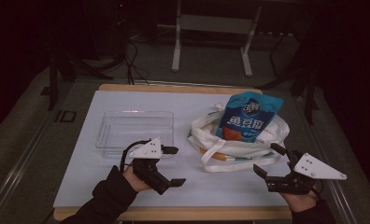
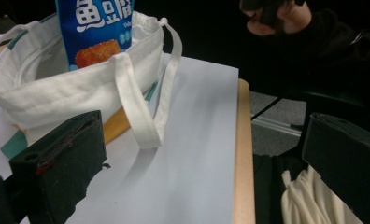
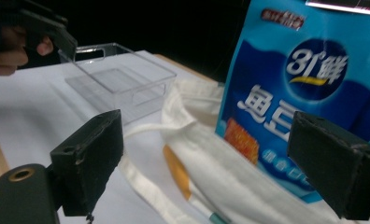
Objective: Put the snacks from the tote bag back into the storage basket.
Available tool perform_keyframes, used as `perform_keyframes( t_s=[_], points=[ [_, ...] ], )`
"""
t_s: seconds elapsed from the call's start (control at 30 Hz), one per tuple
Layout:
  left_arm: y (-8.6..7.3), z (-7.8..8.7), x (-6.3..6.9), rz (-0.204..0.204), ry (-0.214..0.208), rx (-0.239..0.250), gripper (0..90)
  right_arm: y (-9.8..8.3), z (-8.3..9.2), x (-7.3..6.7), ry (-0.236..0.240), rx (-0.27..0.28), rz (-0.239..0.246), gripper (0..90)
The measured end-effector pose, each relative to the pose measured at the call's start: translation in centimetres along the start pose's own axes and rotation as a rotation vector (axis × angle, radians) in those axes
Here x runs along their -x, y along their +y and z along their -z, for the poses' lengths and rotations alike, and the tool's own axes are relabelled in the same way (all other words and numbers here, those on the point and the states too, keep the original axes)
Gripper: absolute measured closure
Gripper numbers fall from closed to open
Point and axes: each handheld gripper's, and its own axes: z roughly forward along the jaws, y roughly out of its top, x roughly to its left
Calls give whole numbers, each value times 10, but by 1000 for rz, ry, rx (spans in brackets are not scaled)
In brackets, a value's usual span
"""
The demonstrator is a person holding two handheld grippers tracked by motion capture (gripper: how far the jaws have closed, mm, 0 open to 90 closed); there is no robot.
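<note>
A white cloth tote bag (image 1: 234,140) lies on the right half of the white table top, with a blue snack pouch (image 1: 247,116) standing in its mouth. The bag (image 2: 57,88) and pouch (image 2: 96,28) sit ahead of my left gripper's jaws, and the pouch (image 3: 309,93) looms close in the right gripper view above the bag (image 3: 230,168). My left gripper (image 1: 173,165) is open near the front edge, left of the bag, holding nothing. My right gripper (image 1: 269,161) is open too, at the bag's front right corner. Both sets of jaws stand wide apart.
A clear plastic tray (image 1: 135,130) stands empty at the middle left of the table (image 1: 80,154), also seen in the right gripper view (image 3: 122,84). A bag handle loop (image 2: 145,107) trails onto the sheet. Behind the table are a metal stand (image 1: 213,28) and cables.
</note>
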Motion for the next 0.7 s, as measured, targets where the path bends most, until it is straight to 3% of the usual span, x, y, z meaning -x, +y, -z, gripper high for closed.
perform_keyframes(
  t_s=[0.13,0.3,0.43,0.7],
  points=[
    [8,-5,-2,-28,31,22,0,5,0,4,1,12,4,107],
    [22,-14,-4,-68,37,29,0,14,-1,8,-17,15,28,108],
    [32,-22,-10,-72,30,47,0,19,-3,11,-19,25,36,108],
    [48,-38,-25,-95,66,54,0,22,-8,23,-37,26,34,108]
  ],
)
